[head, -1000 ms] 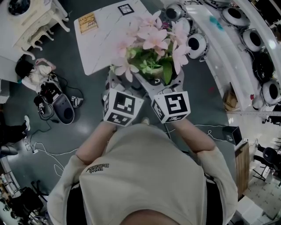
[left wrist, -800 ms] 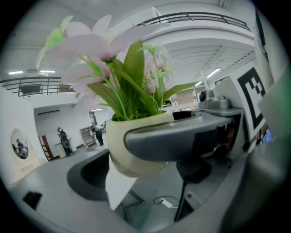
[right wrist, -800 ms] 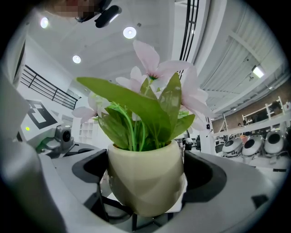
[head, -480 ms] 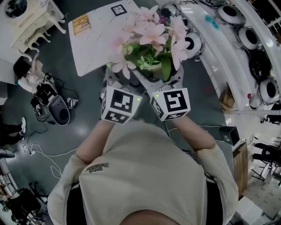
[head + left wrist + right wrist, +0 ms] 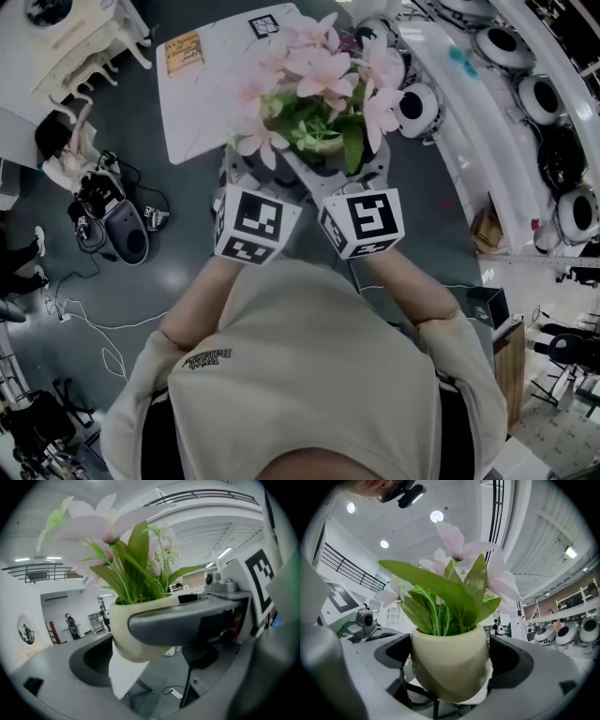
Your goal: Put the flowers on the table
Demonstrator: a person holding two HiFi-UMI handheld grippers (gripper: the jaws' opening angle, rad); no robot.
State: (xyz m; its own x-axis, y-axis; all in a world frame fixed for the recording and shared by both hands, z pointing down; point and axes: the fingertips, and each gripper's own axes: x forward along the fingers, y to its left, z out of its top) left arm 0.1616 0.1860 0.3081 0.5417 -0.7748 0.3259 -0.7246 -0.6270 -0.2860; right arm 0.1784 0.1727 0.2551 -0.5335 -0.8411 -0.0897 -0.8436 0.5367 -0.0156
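One cream pot [image 5: 450,653] of flowers [image 5: 319,84] hangs in the air in front of the person. It is above the dark floor [image 5: 178,272], and its blooms overlap the edge of the white surface [image 5: 202,103] in the head view. It is not yet set down there.

The pot is smooth and rounded, narrowing toward its base. Pale pink petals and broad green leaves spread much wider than its rim.

The right gripper [image 5: 452,667] has its jaws clamped on the pot's belly, a dark pad pressed to either side. The left gripper [image 5: 147,660] brackets the same pot from the other side. Its jaws look closed on the pot too, though one right jaw crosses in front and hides part of the contact.

Holding it from both sides is probably because the rounded wall and top-heavy spray could slip or tip in a single grip. It also keeps the pot upright for lowering.
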